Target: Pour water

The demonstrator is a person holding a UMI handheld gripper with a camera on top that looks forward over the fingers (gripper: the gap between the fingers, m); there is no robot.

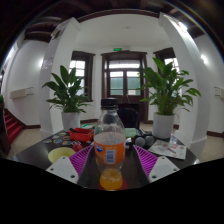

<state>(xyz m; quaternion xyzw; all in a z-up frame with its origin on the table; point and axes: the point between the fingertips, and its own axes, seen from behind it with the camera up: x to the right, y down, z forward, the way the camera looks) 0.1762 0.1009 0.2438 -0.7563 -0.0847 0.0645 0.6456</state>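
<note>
Gripper (111,163) at bottom center has two white fingers with magenta triangle-shaped pads (81,158) on the inner faces, nothing fancy.

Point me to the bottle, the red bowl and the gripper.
bottle (110,140): gripper view, on its label, between the fingers.
red bowl (80,134): gripper view, on its rim, just beside the bottle.
gripper (112,163): gripper view, midway between its fingertips, which close on the bottle.

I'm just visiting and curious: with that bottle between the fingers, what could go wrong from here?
The capped bottle sits between the fingers' pads, but whether they press it is unclear; a loose grip might let it slip or tip. The red bowl and yellow-green dish stand close by and could get knocked. The cap seems on, so nothing pours yet.
</note>
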